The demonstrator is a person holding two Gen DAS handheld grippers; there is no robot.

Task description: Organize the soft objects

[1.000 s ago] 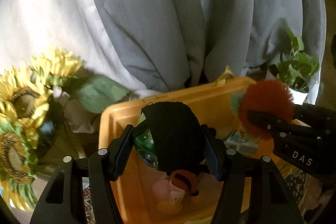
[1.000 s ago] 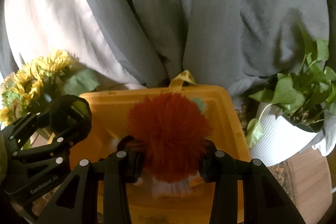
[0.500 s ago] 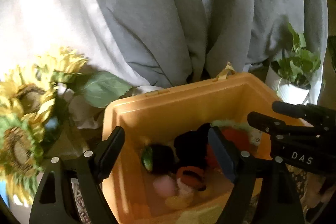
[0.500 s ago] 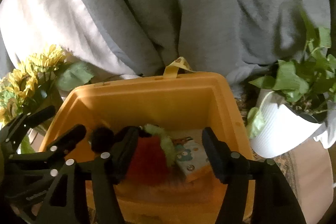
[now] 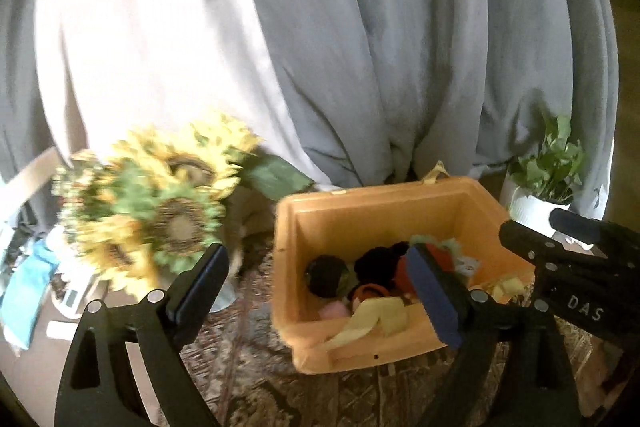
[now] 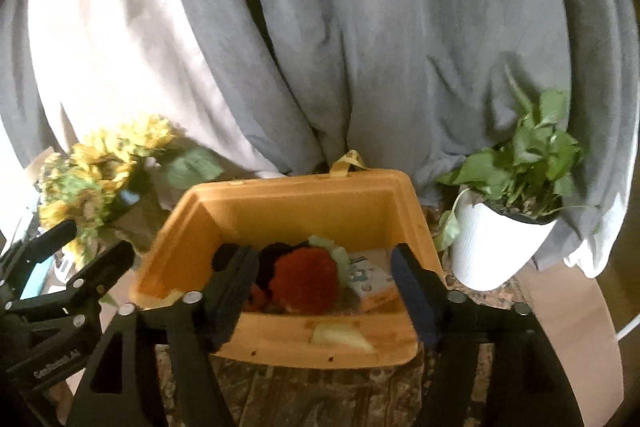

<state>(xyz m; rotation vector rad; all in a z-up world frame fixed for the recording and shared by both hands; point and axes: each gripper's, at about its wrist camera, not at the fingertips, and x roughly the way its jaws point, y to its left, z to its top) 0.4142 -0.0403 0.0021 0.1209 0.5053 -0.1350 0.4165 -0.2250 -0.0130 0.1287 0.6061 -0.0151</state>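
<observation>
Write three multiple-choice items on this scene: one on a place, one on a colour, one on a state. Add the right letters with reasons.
1. Where is the red pompom?
A. inside the bin
B. on the plant pot
C. among the sunflowers

2. What colour is the bin?
A. blue
B. orange
C. white

3. What does the right gripper hold?
A. the pompom
B. a sunflower
C. nothing

Answers:
1 A: the pompom lies on the bin's floor, among dark soft things.
2 B: its walls and rim are orange in both views.
3 C: its jaws are opening and stand apart over the bin's near rim, with nothing between the pads; the pompom lies beyond them, down in the bin.
</observation>
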